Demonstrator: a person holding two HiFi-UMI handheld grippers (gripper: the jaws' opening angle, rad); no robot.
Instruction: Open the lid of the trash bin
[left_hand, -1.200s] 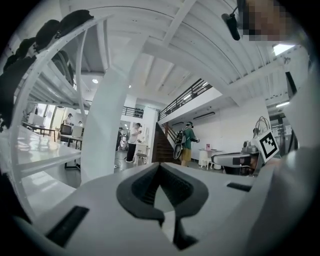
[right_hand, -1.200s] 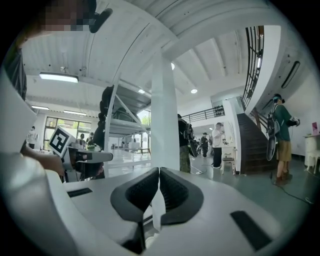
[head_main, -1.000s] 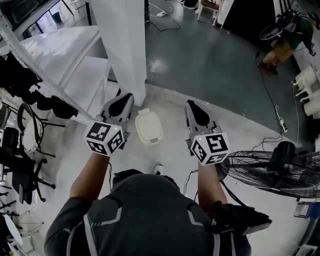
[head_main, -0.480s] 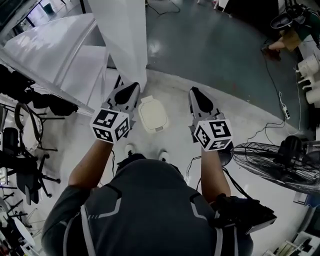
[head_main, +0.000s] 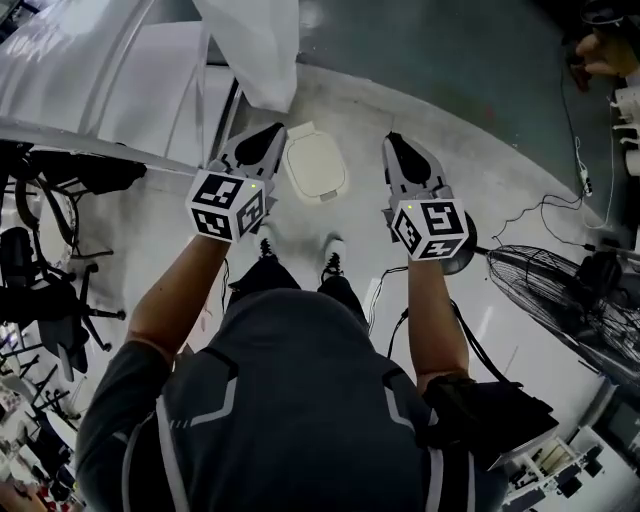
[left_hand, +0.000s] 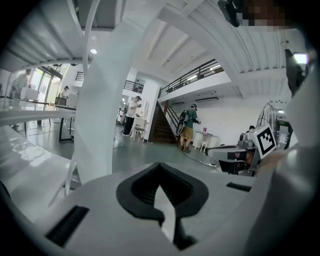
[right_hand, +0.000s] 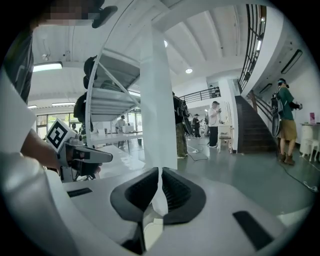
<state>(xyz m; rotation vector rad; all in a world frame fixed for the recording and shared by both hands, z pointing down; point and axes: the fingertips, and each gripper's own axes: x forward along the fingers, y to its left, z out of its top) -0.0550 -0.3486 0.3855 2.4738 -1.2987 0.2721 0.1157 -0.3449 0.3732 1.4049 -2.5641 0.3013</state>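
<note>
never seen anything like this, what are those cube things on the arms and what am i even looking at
No robot: a person holds a left gripper and a right gripper, each carrying a cube with square markers. The head view comes from a camera on the person's head, looking steeply down. The two gripper views come from cameras riding on each gripper, looking along its fingers. On the floor ahead of the person's shoes stands a pale trash bin, lid down. A fan is at the right. Both pairs of fingers are closed and hold nothing.
</note>
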